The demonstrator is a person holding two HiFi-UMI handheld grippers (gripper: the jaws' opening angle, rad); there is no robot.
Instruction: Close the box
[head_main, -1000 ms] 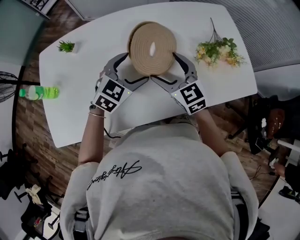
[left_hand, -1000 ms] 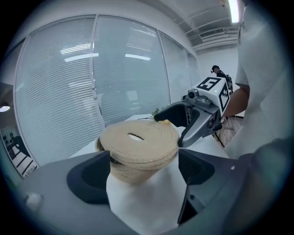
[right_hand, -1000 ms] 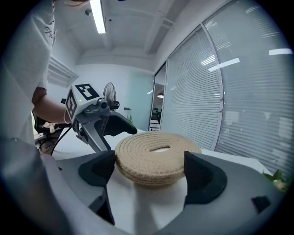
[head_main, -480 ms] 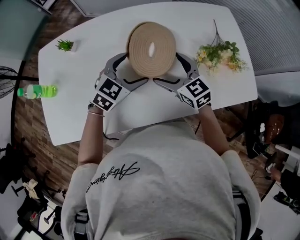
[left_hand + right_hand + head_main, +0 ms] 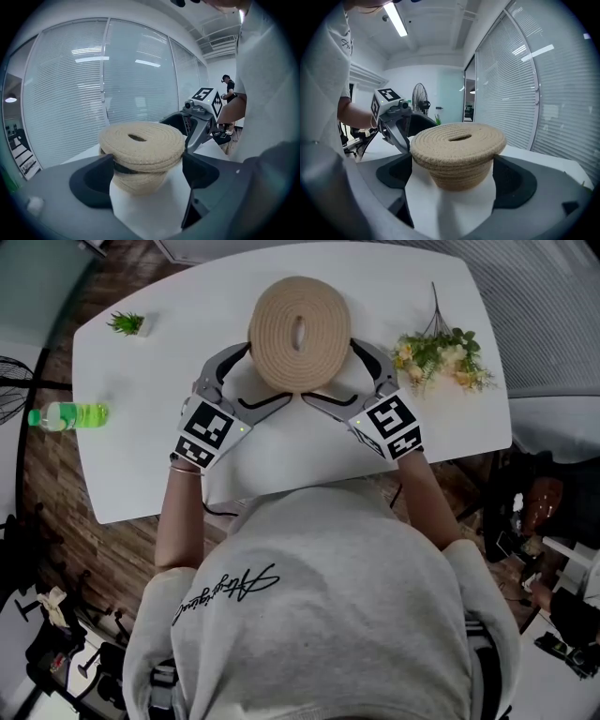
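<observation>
Nearest, at 6 o'clock of the head view, the person's shirt (image 5: 319, 615) fills the lower frame; beyond it both grippers reach onto the white surface (image 5: 141, 456), the left gripper (image 5: 270, 371) from 7 o'clock of the box, the right gripper (image 5: 328, 369) from 5 o'clock; between them, mid-surface, sits the woven box (image 5: 461, 180) with its coiled lid (image 5: 323, 329) on top, overhanging the body. The left gripper's fingers (image 5: 92, 180) stand wide apart round the lid's rim, close to it but with no squeeze showing; the right gripper's fingers (image 5: 515, 180) have just been opening and stand apart likewise, the lid between them, unclamped.

I judge the closing nearly done; the lid is placed and the step in hand is letting go; the next move calls for both grippers to draw back toward 6 o'clock, level, so that no finger hooks the overhang and lifts the lid.

Farther off, a flower sprig (image 5: 439, 341) lies at 3 o'clock of the box, a small plant (image 5: 127, 326) at 9 o'clock, a green bottle (image 5: 67, 415) at 8 o'clock by the surface's edge.

The head view hides the box's body under the lid; the left gripper view shows a dark band under the rim at 9 o'clock, shadow or gap I cannot say; the seam's far side shows in no view.
</observation>
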